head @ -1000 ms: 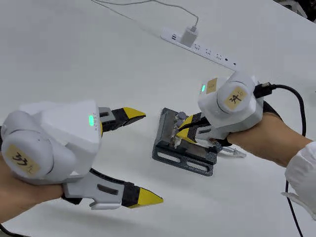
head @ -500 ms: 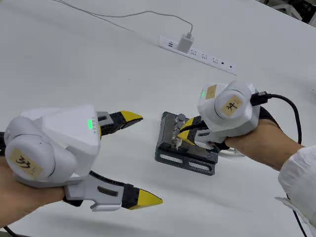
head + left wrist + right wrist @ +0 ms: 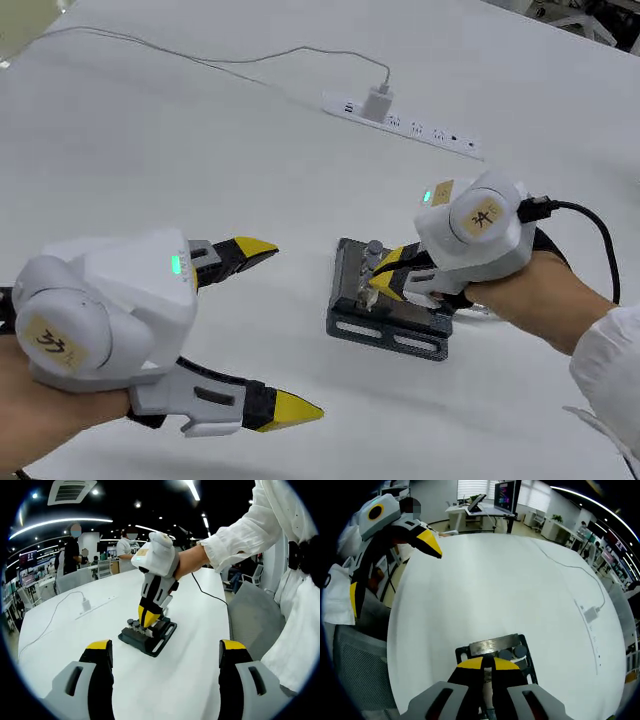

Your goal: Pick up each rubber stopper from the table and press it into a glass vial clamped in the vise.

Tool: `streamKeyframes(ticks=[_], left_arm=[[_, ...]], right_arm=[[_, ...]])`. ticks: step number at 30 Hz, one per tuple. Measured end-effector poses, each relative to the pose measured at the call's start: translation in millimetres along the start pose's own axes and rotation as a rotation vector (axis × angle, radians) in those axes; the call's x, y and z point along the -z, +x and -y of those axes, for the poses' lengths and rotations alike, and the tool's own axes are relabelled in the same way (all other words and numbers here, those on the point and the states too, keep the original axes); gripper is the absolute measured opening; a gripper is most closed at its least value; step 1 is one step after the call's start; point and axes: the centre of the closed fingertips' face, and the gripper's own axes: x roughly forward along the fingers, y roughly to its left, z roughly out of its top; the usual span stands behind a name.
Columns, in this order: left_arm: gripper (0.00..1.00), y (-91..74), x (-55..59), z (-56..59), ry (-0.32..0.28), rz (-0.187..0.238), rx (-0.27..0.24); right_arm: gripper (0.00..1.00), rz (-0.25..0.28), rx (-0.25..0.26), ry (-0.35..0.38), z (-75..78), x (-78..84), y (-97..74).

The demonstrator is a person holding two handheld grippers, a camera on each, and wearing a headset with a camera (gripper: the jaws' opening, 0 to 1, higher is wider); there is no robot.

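A small dark vise [image 3: 385,331] sits on the white table, with grey-stoppered glass vials [image 3: 374,247] standing in it. My right gripper [image 3: 383,279] hangs right over the vise with its yellow tips shut. In the right gripper view a small pale piece, seemingly a rubber stopper [image 3: 487,682], is pinched between the tips of the right gripper [image 3: 488,664], above the vise [image 3: 492,645] and stoppered vials [image 3: 512,653]. My left gripper [image 3: 278,328] is held wide open to the left of the vise, with nothing in it. The left gripper view shows the left gripper [image 3: 165,645] facing the vise [image 3: 150,640] and the right gripper [image 3: 145,620].
A white power strip [image 3: 405,120] with a plugged charger [image 3: 378,100] and its cable lies at the far side of the table. A black cable [image 3: 590,215] trails from my right gripper. A grey chair [image 3: 250,615] and several people stand beyond the table.
The head camera has shifted, so the whole scene sits a little differently. The right gripper stays shut over the vise and the left stays open beside it.
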Motion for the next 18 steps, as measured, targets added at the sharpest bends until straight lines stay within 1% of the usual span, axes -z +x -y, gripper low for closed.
streamKeyframes(ticks=[8, 12, 18], left_arm=[[0.87, -3.7, 0.0, -3.5, 0.008, -0.012, -0.012], [0.87, -3.7, 1.1, -4.0, 0.007, -0.018, -0.019], [0.87, -3.0, 3.4, -2.9, 0.005, -0.027, -0.022]], right_arm=[[0.01, 0.004, -0.001, -0.007, 0.4, -0.1, -0.3], [0.06, 0.009, 0.013, -0.005, 4.2, 0.0, -1.2], [0.1, 0.02, 0.024, 0.004, 8.0, 0.9, -2.3]])
